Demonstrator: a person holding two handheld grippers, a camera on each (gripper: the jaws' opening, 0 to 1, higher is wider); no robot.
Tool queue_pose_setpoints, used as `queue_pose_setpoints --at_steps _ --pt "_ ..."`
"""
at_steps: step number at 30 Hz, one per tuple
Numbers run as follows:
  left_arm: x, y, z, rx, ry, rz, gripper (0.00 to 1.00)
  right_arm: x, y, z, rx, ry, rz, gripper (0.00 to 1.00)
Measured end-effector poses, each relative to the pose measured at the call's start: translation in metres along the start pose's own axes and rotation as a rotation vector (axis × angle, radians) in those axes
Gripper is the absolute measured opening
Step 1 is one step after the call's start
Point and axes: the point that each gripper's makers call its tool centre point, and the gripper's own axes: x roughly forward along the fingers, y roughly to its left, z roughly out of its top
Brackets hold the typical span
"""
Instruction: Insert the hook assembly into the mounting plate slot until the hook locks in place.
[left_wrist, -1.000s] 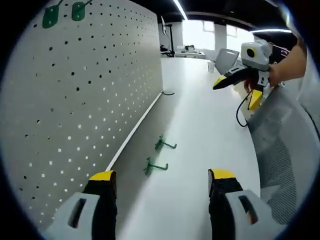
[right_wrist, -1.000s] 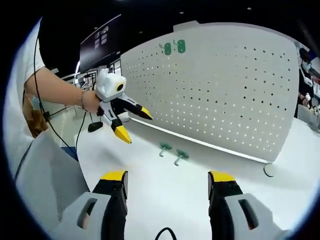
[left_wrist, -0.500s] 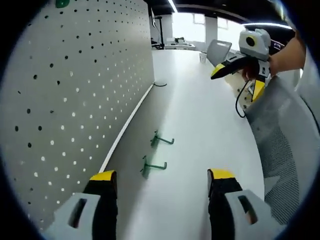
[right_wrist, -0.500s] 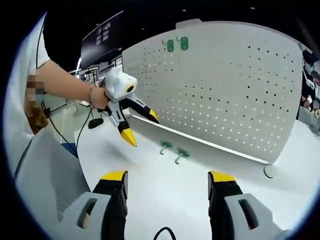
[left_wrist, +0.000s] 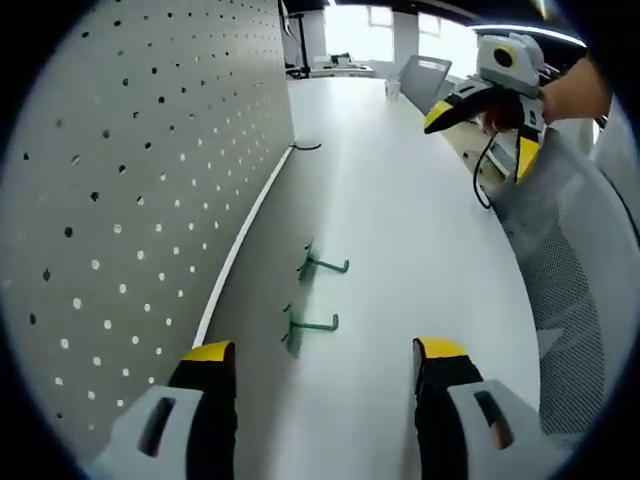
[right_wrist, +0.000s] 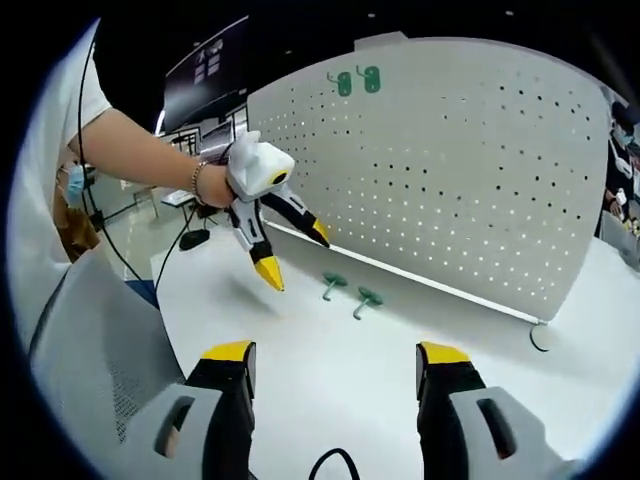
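Approach under way — left hand-held gripper (right_wrist: 293, 252) has dropped toward two green hooks (left_wrist: 312, 323) on worktop (left_wrist: 400, 200); both hand-held grippers wide open, empty — nothing grasped yet.

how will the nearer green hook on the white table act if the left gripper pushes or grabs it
The nearer green plastic-looking hook is thin and small, so probably light and apt to skid on the smooth white table. Its slender arm offers little to pinch, so it may twist between the open left gripper jaws.
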Motion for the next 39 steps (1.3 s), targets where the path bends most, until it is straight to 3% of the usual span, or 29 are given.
queue_pose_setpoints --at_steps 13,39 --pt "0.013 0.011 -0.001 0.039 0.066 -0.040 0.73 -0.003 -0.006 -0.002 0.007 0.007 -0.012 0.62" --pt "0.037 0.011 -0.010 0.074 0.166 -0.113 0.67 -0.005 -0.012 -0.002 0.035 -0.001 -0.017 0.61"
